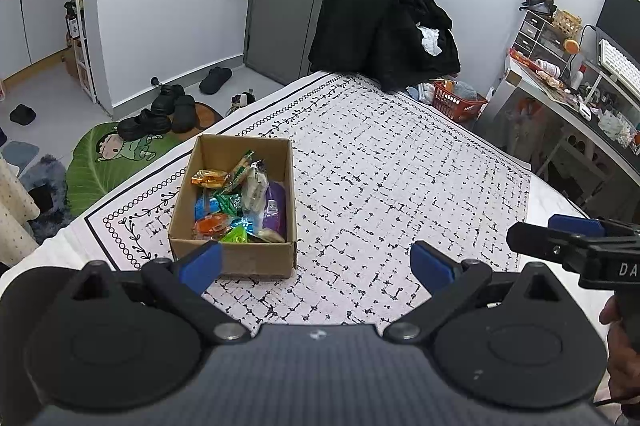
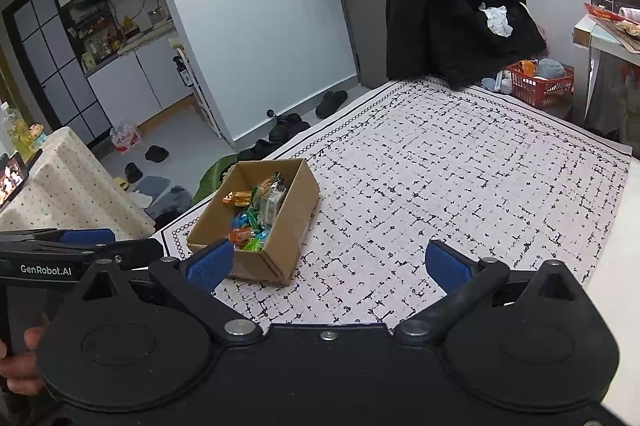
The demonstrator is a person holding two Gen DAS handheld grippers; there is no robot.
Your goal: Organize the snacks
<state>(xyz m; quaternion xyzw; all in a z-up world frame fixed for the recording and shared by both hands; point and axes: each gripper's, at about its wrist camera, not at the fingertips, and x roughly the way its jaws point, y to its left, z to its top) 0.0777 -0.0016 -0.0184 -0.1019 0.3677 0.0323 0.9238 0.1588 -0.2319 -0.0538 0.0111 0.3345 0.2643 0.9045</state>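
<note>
An open cardboard box (image 1: 236,258) stands on the patterned cloth at the left, filled with several wrapped snacks (image 1: 240,201) in orange, green, blue and purple. It also shows in the right wrist view (image 2: 288,226), with the snacks (image 2: 256,214) inside. My left gripper (image 1: 316,262) is open and empty, held above the cloth just in front of the box. My right gripper (image 2: 336,262) is open and empty, to the right of the box. The right gripper shows at the right edge of the left wrist view (image 1: 560,242); the left gripper shows at the left edge of the right wrist view (image 2: 80,246).
The cloth (image 1: 400,165) covers a table whose left edge drops to a floor with shoes (image 1: 160,113) and a green mat (image 1: 104,161). A chair draped in black clothes (image 1: 384,21) stands at the far edge. A red basket (image 1: 456,101) and a cluttered desk (image 1: 568,93) are at right.
</note>
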